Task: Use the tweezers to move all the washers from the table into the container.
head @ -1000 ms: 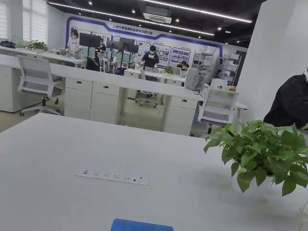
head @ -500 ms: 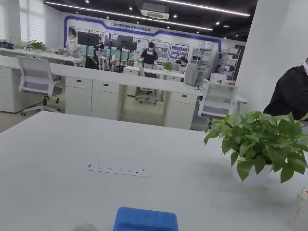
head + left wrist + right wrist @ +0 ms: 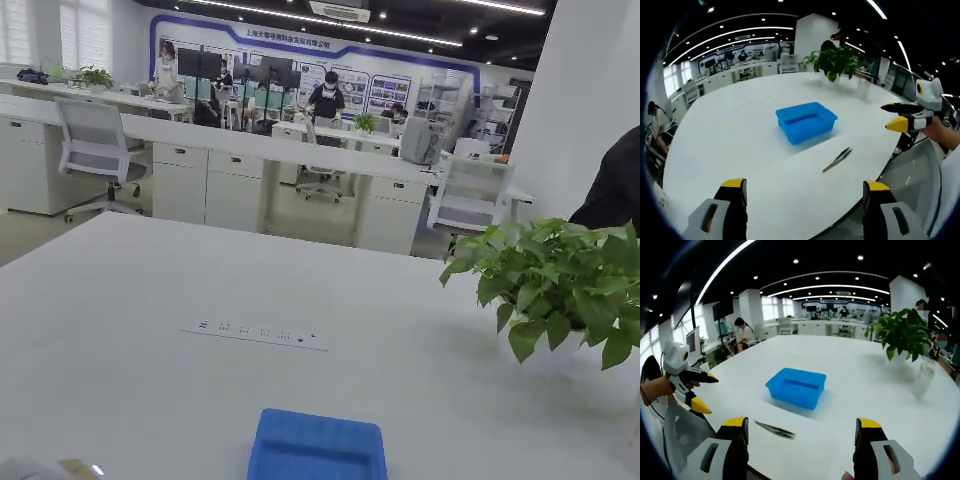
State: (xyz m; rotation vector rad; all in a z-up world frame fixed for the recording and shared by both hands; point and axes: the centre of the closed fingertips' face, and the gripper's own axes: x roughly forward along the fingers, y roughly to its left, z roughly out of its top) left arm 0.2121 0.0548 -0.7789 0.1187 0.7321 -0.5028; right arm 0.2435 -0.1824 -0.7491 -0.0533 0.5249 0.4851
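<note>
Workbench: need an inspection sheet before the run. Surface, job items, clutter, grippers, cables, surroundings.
Surface: white table, with a flush power socket strip set into its middle.
Job's things: blue rectangular plastic container, open-topped; metal tweezers lying flat beside it, not touching it.
Clutter: potted green plant on the table beyond the container.
Grippers: left gripper open, empty, over the near table edge; right gripper open, empty.
Cables: nothing seen on the table.
Surroundings: open office with white desks, office chairs and people at work.

potted plant [image 3: 560, 285], power strip [image 3: 255, 334], office chairs [image 3: 95, 150]
</note>
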